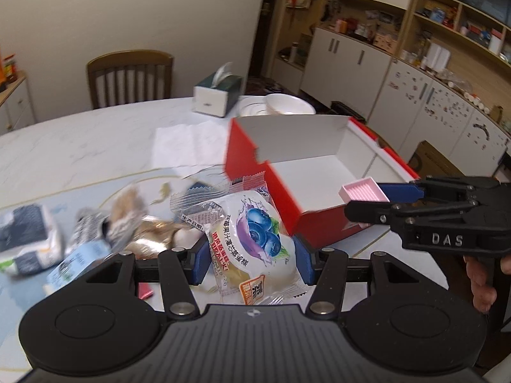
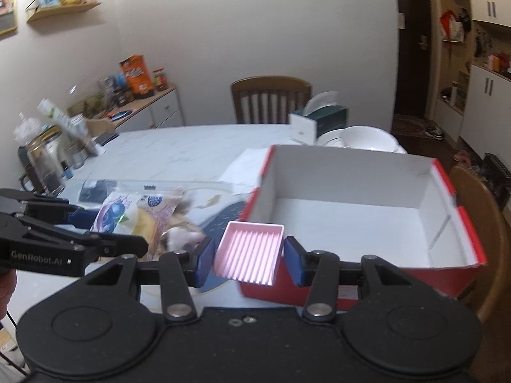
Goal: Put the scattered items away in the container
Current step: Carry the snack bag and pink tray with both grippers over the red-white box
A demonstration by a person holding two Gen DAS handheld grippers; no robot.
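My left gripper (image 1: 252, 257) is shut on a white snack packet with a blueberry picture (image 1: 255, 239), held above the table left of the box. It shows in the right wrist view (image 2: 127, 215) too. My right gripper (image 2: 249, 257) is shut on a small pink ribbed tray (image 2: 249, 253), held at the near left corner of the open red box with white inside (image 2: 351, 217). In the left wrist view the pink tray (image 1: 364, 190) hangs over the box's near rim (image 1: 287, 198). Several snack packets (image 1: 124, 220) lie scattered left of the box.
A green tissue box (image 1: 217, 95), white bowls (image 1: 287, 103) and a sheet of paper (image 1: 188, 143) lie behind the red box. Wooden chairs (image 2: 271, 99) stand at the far side and at the right (image 2: 488, 223). Jars and bottles (image 2: 44, 162) crowd the table's left edge.
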